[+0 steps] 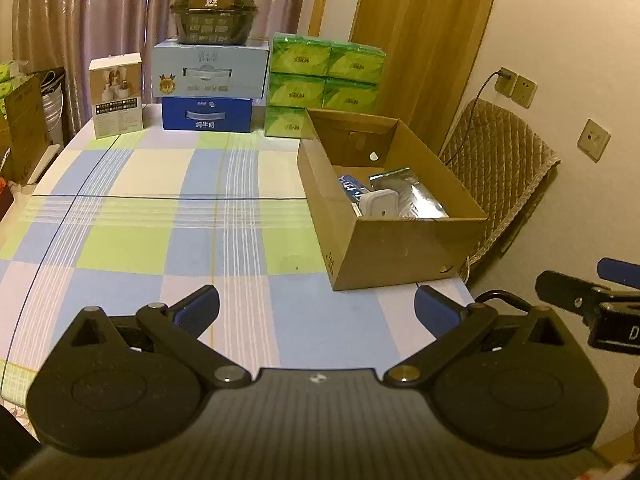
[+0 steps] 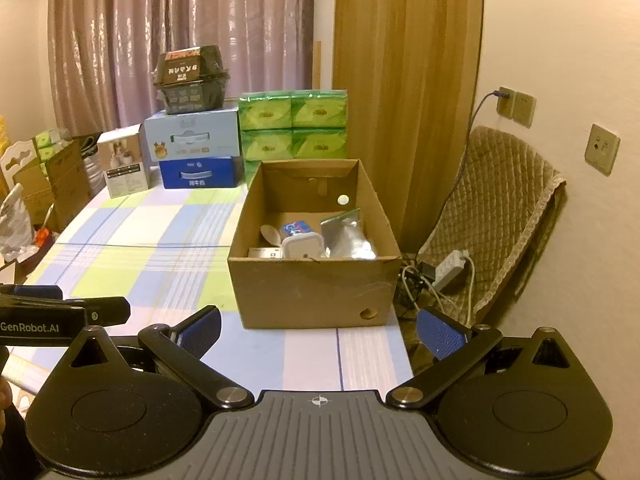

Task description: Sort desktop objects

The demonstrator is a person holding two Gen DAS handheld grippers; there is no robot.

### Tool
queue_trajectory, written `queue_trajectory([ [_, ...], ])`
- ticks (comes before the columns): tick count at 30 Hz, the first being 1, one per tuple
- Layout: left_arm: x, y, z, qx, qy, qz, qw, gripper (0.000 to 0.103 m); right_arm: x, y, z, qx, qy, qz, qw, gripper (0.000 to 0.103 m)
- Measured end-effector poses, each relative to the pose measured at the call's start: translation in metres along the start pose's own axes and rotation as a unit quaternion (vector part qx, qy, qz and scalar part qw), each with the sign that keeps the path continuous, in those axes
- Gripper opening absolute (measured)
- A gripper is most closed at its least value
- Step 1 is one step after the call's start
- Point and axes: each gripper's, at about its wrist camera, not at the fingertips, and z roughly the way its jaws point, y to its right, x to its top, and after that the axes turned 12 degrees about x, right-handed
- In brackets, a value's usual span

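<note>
Both tools stand wide and hold nothing — the left tool (image 1: 316,310) low over the near table (image 1: 160,208), the right tool (image 2: 318,330) just short of the box (image 2: 316,288), likely because the sorting looks finished. The open box, at the table's right edge, holds a white case (image 2: 302,245), a blue pack (image 2: 296,227) and a silver pouch (image 2: 348,234) — loose, overlapping.

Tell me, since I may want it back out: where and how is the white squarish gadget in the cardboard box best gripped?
Probably from straight above, closing the right tool on the white gadget's two flat sides. It stands upright against the cardboard box's near wall, top edge exposed, with the silver pouch close on its right, so any side approach looks blocked.
</note>
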Motion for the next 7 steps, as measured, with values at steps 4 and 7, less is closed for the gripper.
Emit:
queue_trajectory([
  [4,0.0006,0.0009,-0.0018,-0.004,0.004,0.0,1.0,0.102,-0.0008,0.0023,-0.0009,-0.003,0.002,0.005,1.0,0.101],
  [7,0.0008,0.0026,-0.0045,-0.004,0.011,0.002,0.9999,0.102,-0.0033,0.0025,-0.0006,-0.004,0.001,0.007,1.0,0.101],
])
